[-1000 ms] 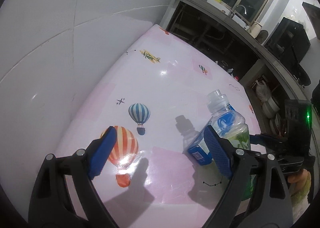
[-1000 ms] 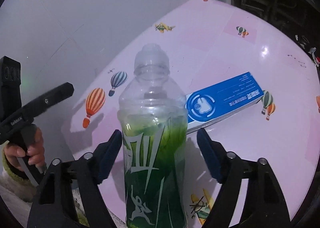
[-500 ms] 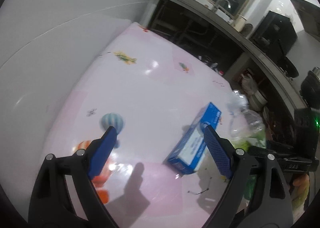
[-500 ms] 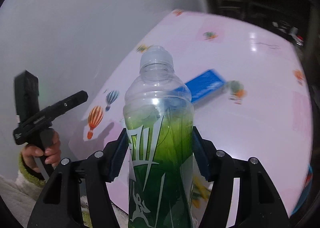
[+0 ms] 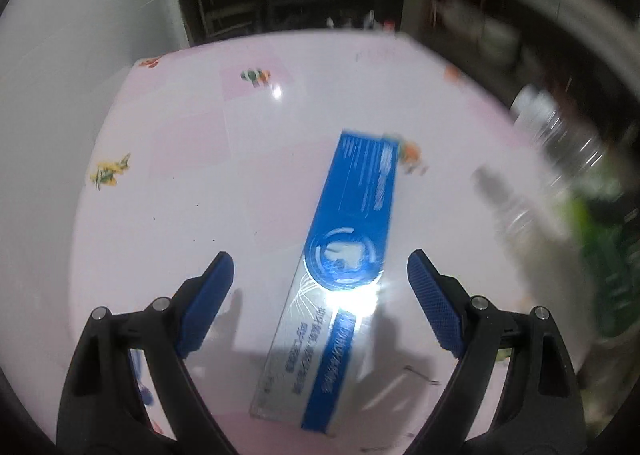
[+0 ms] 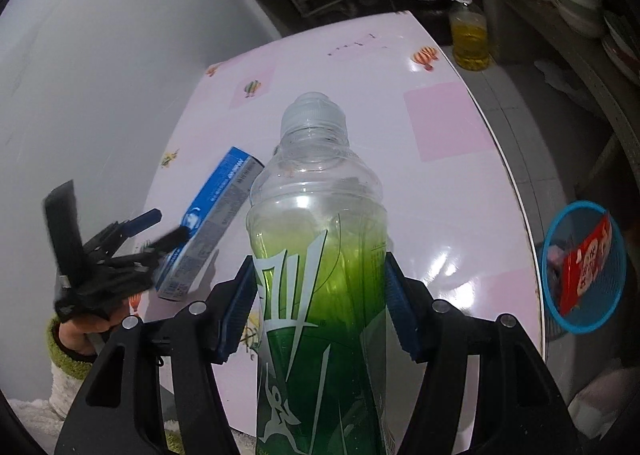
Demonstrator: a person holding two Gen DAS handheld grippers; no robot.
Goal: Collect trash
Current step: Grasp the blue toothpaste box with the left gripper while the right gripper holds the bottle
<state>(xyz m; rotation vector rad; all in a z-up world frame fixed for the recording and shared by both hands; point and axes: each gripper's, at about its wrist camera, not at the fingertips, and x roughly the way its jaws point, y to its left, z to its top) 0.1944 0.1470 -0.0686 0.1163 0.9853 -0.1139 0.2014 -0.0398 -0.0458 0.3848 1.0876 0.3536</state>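
Right gripper [image 6: 320, 303] clamped on the green-labelled bottle [image 6: 320, 255], blue pads pressed flat against both sides of the label, cap pointing toward 12 o'clock, base out of view below the frame. Looks empty (clear plastic above the label, nothing sloshing visible).

Left gripper [image 5: 320, 295] spread wide, nothing between the pads except air, hovering over the blue toothpaste box [image 5: 352, 223], which lies flat on the pink table [image 5: 200, 175]. Box long axis running from about 7 o'clock to 1 o'clock in the left wrist view, near end between and beneath the fingers, not touched. From the right wrist view, same box seen at 9 o'clock, with the left gripper just over its near end.

Blue bin [image 6: 584, 267] on the floor off the table edge at 3 o'clock in the right wrist view, a red wrapper [image 6: 584, 259] already inside.

Step in hand, judged: bottle to bin, box pickup next. To do well:
- Carry toward 3 o'clock past the table rim before releasing; hold the bottle over the bin mouth, not its rim.
- Keep squeeze modest; thin plastic likely to buckle and slip.
- For the box, line the pads across the narrow width, not the length, then lower until both straddle it before closing.
- Glossy cardboard may slide on the slick cloth; close squarely.
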